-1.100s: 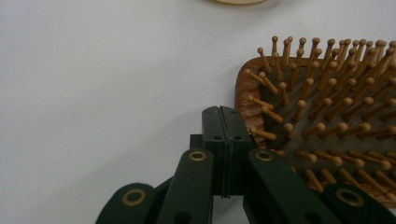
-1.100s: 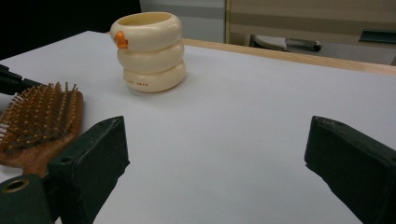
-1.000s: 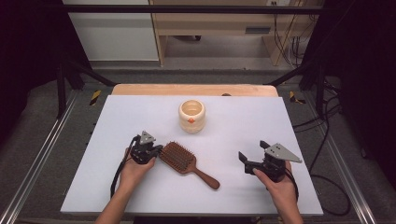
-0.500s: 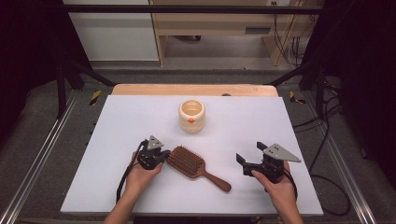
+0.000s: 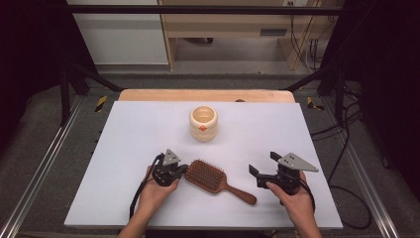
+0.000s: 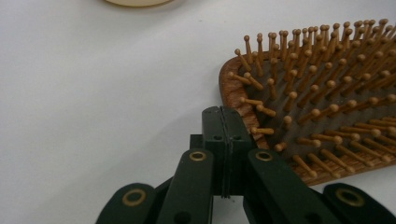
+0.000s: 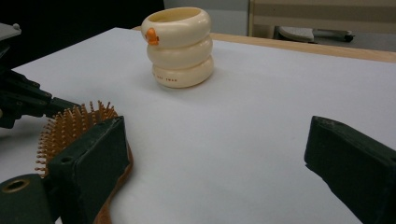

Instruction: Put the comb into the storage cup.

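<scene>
On the white-topped table (image 5: 124,144), a brown wooden paddle hairbrush (image 5: 208,176) lay bristles up near the front edge, between the two hands, its handle running toward the person's right and slightly nearer the front edge. The left tongs (image 5: 183,170), black with a grey three-cornered plate on top, were held in the person's left hand (image 5: 157,191) and pointed to the right, their tip at the rounded end of the brush head. In the left gripper view the tongs (image 6: 223,128) had their jaws pressed together with no gap and nothing between them, the closed tip touching or just beside the wooden rim of the hairbrush (image 6: 322,116); whether it truly touched could not be told.

The right tongs (image 5: 256,173) sat in the person's right hand (image 5: 294,201), near the end of the brush handle but apart from it, pointing left. In the right gripper view their jaws stood wide apart and gripped nothing, with bare table (image 7: 252,121) between them and the bristles of the hairbrush (image 7: 79,123) showing behind the left-hand jaw.

A cream ringed cup with a small orange mark (image 5: 203,123) stood upright near the middle of the table, well behind the brush and apart from both tongs. In the right gripper view it (image 7: 180,46) showed three stacked rounded rings.
</scene>
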A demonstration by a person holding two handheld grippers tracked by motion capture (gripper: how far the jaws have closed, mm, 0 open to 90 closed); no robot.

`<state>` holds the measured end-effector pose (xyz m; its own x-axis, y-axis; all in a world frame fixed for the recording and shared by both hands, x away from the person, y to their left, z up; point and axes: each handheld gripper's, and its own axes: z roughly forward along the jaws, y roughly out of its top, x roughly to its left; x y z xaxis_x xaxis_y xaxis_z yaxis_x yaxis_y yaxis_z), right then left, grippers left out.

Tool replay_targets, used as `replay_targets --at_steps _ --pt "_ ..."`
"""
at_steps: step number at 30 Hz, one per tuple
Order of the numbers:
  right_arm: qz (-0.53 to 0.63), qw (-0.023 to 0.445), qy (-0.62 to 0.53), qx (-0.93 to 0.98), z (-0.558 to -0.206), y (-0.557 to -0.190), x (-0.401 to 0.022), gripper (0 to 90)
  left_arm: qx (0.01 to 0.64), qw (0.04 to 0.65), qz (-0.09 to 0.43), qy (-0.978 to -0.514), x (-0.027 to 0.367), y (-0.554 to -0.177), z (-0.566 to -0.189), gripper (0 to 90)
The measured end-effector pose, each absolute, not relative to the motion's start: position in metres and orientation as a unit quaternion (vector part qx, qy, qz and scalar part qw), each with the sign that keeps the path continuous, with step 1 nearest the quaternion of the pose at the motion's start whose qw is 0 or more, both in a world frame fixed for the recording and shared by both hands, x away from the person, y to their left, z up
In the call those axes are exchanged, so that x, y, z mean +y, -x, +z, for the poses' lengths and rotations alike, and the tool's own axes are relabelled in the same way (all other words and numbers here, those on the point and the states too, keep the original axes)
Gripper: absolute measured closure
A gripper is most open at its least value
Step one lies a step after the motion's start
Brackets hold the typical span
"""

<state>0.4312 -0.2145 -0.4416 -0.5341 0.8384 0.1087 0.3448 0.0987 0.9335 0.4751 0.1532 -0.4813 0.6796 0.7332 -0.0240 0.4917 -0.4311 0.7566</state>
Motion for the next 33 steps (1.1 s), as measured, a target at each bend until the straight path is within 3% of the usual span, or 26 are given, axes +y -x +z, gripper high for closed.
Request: replay_targets --at_steps 5,12,22,25,28,29,33 --pt "0.512 0.235 -0.412 0.716 -0.443 -0.432 -0.211 5.9 0.374 0.407 0.165 -0.817 0.156 -0.470 -0.483 89.8" --pt "0.494 0.220 -0.378 0.751 -0.443 -0.430 -0.204 5.8 0.369 0.443 0.249 -0.778 0.179 -0.456 -0.458 89.9" --pt "0.432 0.186 -0.332 0.818 -0.440 -0.425 -0.183 7.7 0.366 0.492 0.313 -0.726 0.218 -0.424 -0.433 88.7" --pt "0.420 0.174 -0.325 0.829 -0.441 -0.425 -0.178 7.8 0.377 0.502 0.323 -0.708 0.233 -0.415 -0.431 76.0" --pt "0.408 0.165 -0.318 0.840 -0.444 -0.425 -0.173 8.5 0.388 0.501 0.333 -0.698 0.241 -0.410 -0.433 50.6" --pt "0.408 0.165 -0.318 0.840 -0.444 -0.425 -0.173 8.5 0.393 0.503 0.337 -0.692 0.245 -0.408 -0.434 50.6" --pt "0.383 0.163 -0.312 0.854 -0.448 -0.424 -0.164 7.1 0.423 0.513 0.331 -0.670 0.258 -0.398 -0.437 28.8"
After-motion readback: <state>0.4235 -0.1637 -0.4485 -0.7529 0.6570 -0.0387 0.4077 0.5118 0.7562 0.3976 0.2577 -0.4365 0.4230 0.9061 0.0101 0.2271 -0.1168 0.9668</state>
